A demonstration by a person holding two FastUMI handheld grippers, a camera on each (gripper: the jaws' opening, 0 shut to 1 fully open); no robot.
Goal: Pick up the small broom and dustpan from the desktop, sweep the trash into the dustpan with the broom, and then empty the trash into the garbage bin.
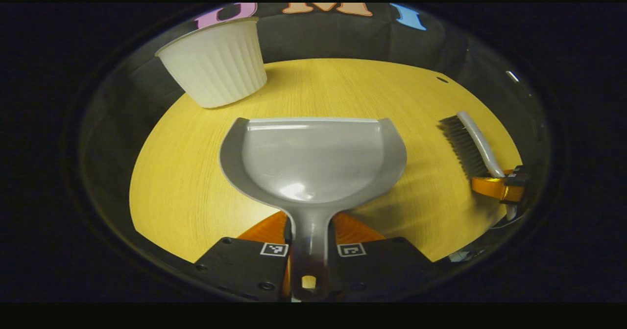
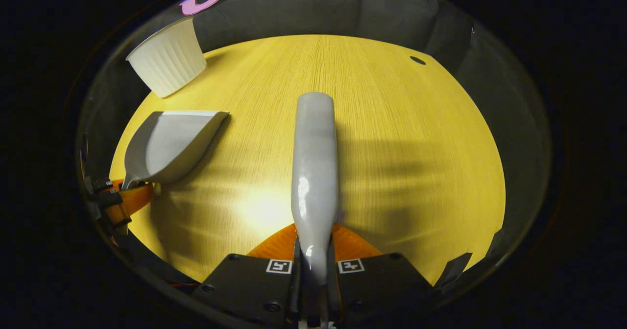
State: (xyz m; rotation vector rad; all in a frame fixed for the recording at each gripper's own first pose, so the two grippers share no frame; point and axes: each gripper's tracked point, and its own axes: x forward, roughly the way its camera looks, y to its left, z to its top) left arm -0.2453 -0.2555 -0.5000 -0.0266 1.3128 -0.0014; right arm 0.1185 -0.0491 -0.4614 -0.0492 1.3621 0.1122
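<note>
Jaws clamped on dustpan [image 1: 313, 162] handle, broom [image 2: 314, 172] handle, both level

bin [image 1: 214, 63] far left, desktop [image 1: 343, 89] mid open

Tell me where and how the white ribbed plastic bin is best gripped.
Judging by its shape, grip the white ribbed plastic bin at its rim, one finger inside and one outside, coming from above: the mouth is open and the wide tapered wall looks too broad to span. It stands at the yellow wooden desktop's far left edge.

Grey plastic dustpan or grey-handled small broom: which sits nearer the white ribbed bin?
The grey plastic dustpan; its front lip lies close to the white ribbed bin, while the grey-handled small broom sits farther right.
</note>
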